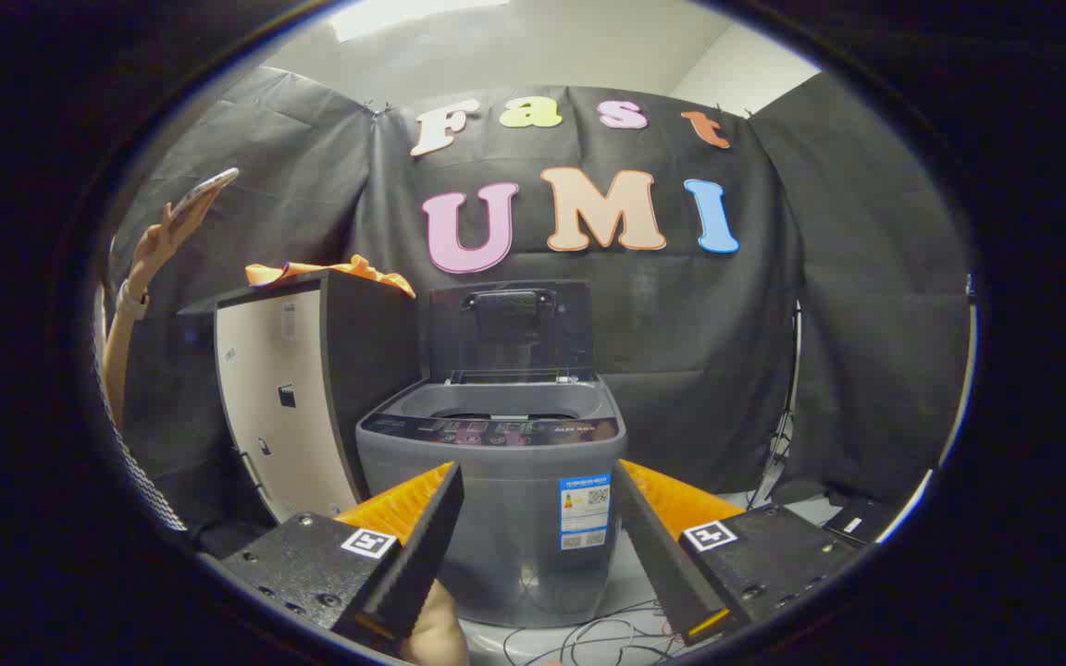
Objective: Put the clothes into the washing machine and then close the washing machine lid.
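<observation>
The gripper (538, 518) is hovering wide open and gripping nothing, with the washing machine (496, 481), lid (510, 328) raised, standing beyond its fingers, and the orange clothes (329, 271) lying on the cabinet (297, 398) left of it.

Dim booth, lit mostly from a bright ceiling panel (413, 14) up top, blown out to white. Black cloth wall (774, 305) soaks up light, creases barely readable. Washing machine (496, 481) evenly lit, soft sheen on its front, sharp focus. Strong fisheye bending, cabinet (283, 407) leans and curves. Gripper (538, 546) fingers spread apart, close, slightly soft
</observation>
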Demonstrator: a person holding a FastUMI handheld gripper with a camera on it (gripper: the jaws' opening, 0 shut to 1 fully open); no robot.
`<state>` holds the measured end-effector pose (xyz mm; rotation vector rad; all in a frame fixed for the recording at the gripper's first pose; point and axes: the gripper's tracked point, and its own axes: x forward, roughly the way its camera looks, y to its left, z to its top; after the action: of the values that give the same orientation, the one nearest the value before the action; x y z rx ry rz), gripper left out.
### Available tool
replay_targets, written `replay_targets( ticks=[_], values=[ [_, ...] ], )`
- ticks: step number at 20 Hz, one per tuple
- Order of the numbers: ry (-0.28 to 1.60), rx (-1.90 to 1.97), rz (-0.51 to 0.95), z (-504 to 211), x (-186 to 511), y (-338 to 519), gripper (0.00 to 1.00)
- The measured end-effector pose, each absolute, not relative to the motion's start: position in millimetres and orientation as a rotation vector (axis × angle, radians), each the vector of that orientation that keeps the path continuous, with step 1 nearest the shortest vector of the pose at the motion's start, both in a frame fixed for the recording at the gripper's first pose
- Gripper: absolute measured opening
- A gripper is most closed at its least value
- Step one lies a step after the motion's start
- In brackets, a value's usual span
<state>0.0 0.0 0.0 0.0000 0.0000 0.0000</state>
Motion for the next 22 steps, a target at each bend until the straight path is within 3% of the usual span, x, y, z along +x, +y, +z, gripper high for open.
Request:
replay_targets(
  ticks=[14,22],
  values=[
    [-0.012,0.021,-0.018,8.5,8.9,5.5,0.97],
    [-0.079,0.016,0.027,126.3,59.9,65.6,0.97]
  ],
)
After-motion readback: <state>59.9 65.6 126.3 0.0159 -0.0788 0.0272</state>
